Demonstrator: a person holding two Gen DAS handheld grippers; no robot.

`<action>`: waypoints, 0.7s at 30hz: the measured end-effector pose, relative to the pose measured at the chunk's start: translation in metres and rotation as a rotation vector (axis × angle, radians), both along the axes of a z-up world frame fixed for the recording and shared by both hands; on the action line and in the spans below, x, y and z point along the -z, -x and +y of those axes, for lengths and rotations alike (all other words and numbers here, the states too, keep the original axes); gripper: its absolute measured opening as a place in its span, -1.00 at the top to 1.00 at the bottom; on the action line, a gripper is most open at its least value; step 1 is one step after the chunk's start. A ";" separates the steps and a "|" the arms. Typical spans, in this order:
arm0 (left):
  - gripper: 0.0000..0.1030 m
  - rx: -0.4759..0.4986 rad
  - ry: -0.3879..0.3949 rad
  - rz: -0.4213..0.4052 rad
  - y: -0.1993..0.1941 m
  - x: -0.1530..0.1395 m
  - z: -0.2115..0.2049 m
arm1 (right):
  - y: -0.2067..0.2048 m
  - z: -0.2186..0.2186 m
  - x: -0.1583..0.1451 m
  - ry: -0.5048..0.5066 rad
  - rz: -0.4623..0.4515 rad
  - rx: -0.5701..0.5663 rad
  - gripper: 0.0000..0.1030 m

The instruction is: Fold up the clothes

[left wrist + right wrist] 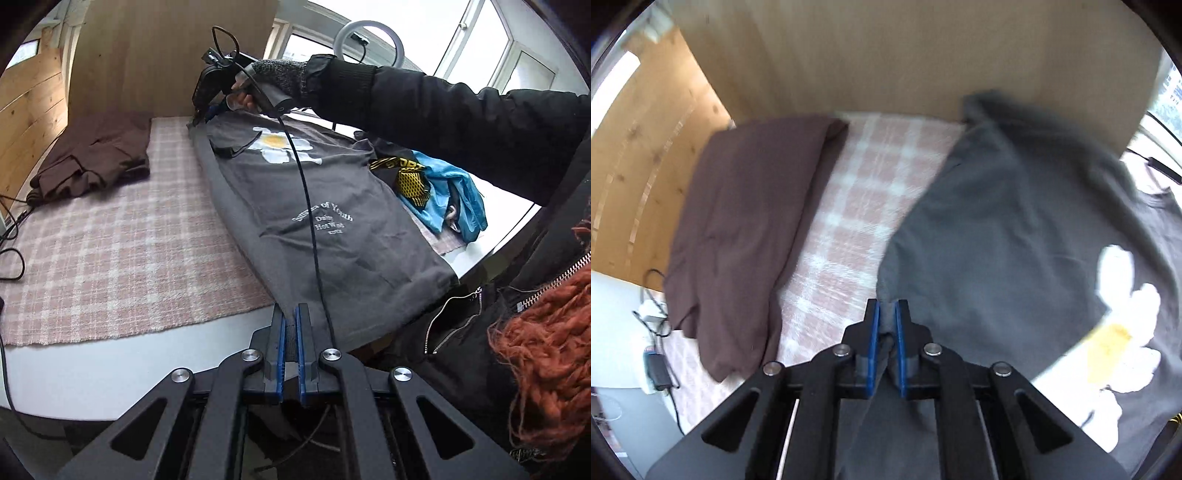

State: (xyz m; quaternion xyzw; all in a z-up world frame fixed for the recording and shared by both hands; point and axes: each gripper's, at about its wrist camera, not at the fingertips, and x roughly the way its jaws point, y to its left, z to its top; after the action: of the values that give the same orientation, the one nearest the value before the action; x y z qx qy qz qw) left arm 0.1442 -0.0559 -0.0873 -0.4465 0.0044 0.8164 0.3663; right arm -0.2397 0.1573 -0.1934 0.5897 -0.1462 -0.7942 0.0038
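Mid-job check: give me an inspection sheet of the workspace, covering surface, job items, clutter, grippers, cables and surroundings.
Surface: pink checked blanket spread over a white table.
Job's things: grey T-shirt with a daisy print, laid along the blanket's right side; brown garment folded at the far left.
Clutter: blue and yellow-black clothes heaped beyond the T-shirt.
Grippers: left gripper shut on the T-shirt's near edge; right gripper shut on its far edge, grey cloth between the pads.
Cables: black cable hangs across the T-shirt; more cables at the table's left edge.
Surroundings: wooden panel behind, windows and a ring light at right.
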 end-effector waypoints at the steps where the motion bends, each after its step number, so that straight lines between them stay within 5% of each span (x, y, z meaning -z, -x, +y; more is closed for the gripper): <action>1: 0.92 0.012 0.005 0.003 -0.002 -0.002 0.008 | -0.008 0.011 -0.008 0.002 0.013 0.008 0.84; 6: 0.92 0.111 0.030 0.017 -0.017 -0.001 0.064 | -0.047 0.072 -0.033 -0.003 0.057 0.058 0.84; 11: 0.88 0.197 0.080 -0.040 -0.022 0.023 0.121 | -0.077 0.123 -0.017 -0.003 0.029 0.101 0.83; 13: 0.81 0.222 0.119 -0.117 -0.021 0.041 0.141 | -0.079 0.130 0.004 -0.046 -0.039 0.097 0.68; 16: 0.81 0.258 0.156 -0.172 -0.032 0.056 0.161 | -0.089 0.141 0.017 -0.127 -0.098 0.128 0.22; 18: 0.74 0.278 0.146 -0.173 -0.044 0.052 0.164 | -0.099 0.149 0.019 -0.158 -0.116 0.156 0.20; 21: 0.53 0.250 0.136 -0.147 -0.063 0.034 0.152 | -0.126 0.162 -0.009 -0.066 -0.056 0.161 0.20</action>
State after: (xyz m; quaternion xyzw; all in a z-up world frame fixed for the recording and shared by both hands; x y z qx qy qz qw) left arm 0.2072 0.0956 -0.1216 -0.5247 0.0882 0.7274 0.4333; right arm -0.1142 0.3196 -0.1845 0.5980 -0.1670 -0.7795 -0.0836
